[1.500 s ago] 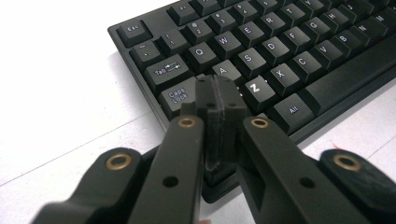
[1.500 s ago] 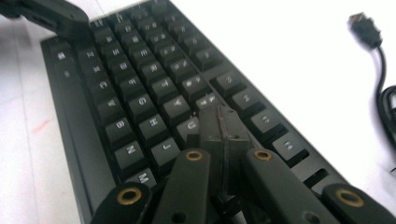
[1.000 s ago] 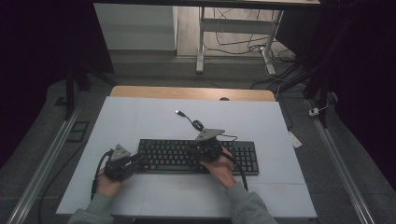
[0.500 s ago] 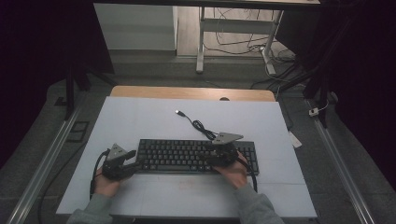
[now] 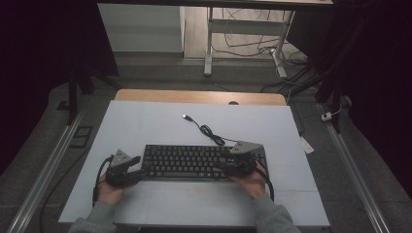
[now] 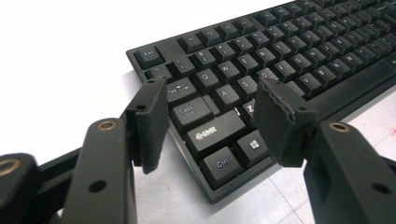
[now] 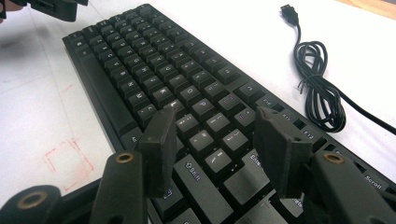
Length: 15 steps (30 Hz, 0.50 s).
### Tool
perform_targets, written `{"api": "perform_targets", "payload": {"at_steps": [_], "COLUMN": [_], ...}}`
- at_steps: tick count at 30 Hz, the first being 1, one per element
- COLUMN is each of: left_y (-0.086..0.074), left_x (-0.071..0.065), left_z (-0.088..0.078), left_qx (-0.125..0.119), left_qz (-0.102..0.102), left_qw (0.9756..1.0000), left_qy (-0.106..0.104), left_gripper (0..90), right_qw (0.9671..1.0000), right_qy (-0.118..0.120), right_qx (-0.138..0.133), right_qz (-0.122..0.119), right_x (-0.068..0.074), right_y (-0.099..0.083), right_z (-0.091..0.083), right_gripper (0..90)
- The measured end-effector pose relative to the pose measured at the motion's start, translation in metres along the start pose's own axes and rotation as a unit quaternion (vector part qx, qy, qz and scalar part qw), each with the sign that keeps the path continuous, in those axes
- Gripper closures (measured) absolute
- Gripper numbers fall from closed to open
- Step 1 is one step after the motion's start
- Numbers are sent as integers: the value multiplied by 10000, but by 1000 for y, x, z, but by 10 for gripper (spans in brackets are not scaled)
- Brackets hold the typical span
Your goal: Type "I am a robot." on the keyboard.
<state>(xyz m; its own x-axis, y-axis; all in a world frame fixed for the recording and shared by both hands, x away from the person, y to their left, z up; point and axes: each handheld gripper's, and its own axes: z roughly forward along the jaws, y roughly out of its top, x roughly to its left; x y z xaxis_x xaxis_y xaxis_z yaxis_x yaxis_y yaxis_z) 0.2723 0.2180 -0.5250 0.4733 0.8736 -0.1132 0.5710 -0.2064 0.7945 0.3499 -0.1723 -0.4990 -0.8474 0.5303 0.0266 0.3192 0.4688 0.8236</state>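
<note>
White table surface [image 5: 145, 121] carries a black keyboard [image 5: 194, 161] near its front edge, lying flat and square to the person. Its cable [image 5: 206, 130] runs in a loose coil behind it to a USB plug [image 5: 186, 117] resting on the table.

The left gripper [image 5: 138, 167] sits at the keyboard's left end. Its jaws have just been opening and now stand apart, straddling the corner by the Ctrl and Caps Lock keys, pads not pressing.

The right gripper [image 5: 224, 165] hovers above the keys at the right end near Shift and Enter. Its jaws have also just opened and stand apart, gripping nothing.
</note>
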Motion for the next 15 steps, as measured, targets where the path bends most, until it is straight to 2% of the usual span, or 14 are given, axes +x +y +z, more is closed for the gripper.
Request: {"api": "perform_targets", "payload": {"at_steps": [7,11,15], "left_y": [4,7,15], "left_x": [-5,-11,-17], "left_z": [-1,-2,-1], "left_qx": [12,10,40], "left_qz": [134,165,281], "left_qw": [9998,9995,9990], "left_qy": [-137,-251,-343], "left_gripper": [451,453,464], "right_qw": [10000,10000,9999], "right_qy": [22,37,79], "right_qx": [11,48,60], "right_qz": [0,21,73], "right_x": [-1,-1,0], "right_y": [0,0,-1], "right_z": [3,4,4], "right_gripper": [499,500,500]}}
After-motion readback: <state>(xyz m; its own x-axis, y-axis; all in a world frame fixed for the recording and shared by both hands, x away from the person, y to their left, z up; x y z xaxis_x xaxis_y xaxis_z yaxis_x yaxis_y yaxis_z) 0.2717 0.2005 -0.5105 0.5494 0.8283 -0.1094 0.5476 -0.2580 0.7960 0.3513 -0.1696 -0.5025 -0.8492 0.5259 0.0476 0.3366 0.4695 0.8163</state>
